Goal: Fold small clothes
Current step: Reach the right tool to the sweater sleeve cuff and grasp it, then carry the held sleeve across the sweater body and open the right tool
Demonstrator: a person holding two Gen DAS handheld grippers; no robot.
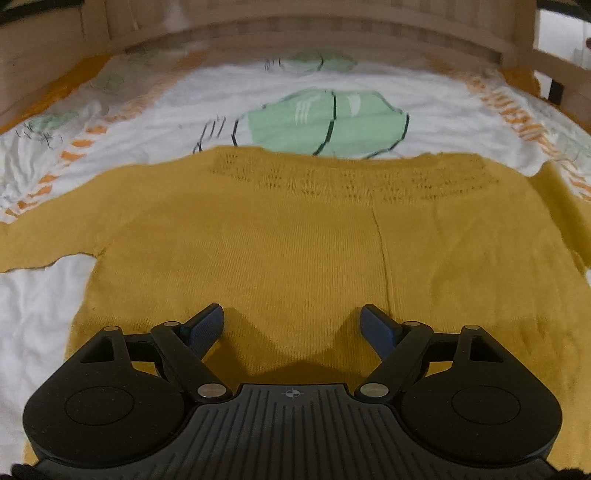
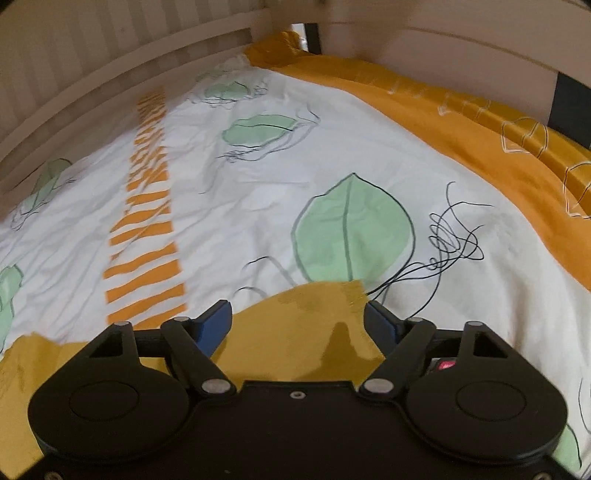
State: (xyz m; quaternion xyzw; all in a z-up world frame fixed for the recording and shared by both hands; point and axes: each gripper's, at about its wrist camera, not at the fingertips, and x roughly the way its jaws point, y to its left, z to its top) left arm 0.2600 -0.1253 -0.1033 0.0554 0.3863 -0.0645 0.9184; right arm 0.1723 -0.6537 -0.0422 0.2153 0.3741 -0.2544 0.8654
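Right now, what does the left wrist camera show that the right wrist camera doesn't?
Only the left wrist view shows the mustard sweater spread flat, with its whole back, its patterned upper band and a sleeve reaching off to the left, and the left tool open above it.

Only the right wrist view shows the orange pillow along the far edge of the bed, the big green leaf print in full, and the right tool open over a sweater edge.

Both show the white leaf-print bedsheet and the pale wooden bed rail.
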